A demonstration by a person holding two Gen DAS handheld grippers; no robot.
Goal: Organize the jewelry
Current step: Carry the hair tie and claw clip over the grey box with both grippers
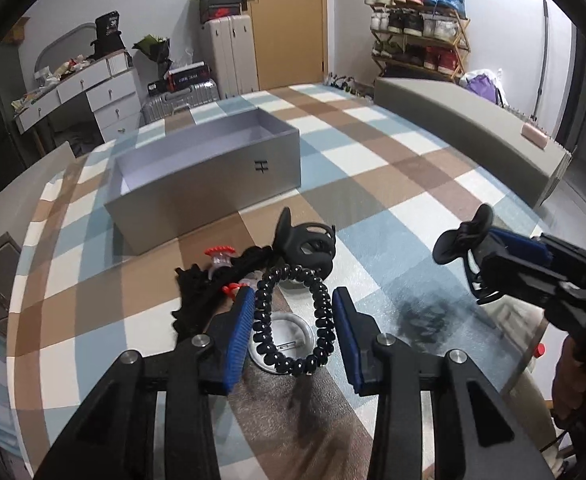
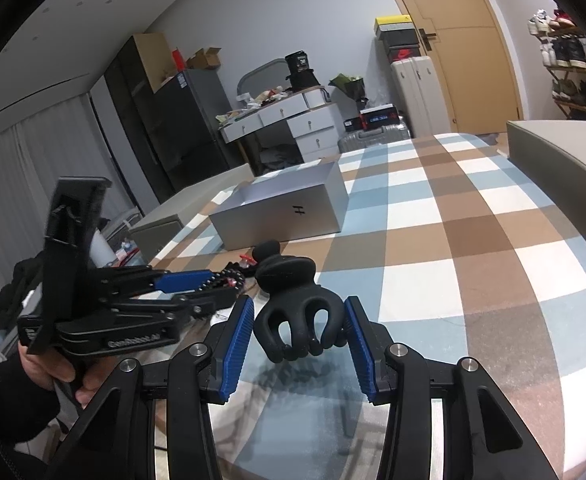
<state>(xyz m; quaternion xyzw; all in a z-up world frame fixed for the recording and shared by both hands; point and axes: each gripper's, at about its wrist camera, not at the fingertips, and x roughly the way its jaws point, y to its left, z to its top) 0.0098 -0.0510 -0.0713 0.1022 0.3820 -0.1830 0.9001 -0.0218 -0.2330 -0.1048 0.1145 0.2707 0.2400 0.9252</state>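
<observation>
Right wrist view showed your right gripper (image 2: 299, 334) with jaws clamped on a black claw clip (image 2: 297, 330); left gripper (image 1: 293, 322) jaws stood apart around the coil hair tie (image 1: 293, 320). You needed to carry the clip level over the grey box (image 2: 281, 210).

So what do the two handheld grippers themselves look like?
Both the left gripper and the right gripper have black linkage arms with silver pivot bolts and ribbed blue pads. The left body carries pale lettering; a dark sleeve covers that wrist.
</observation>
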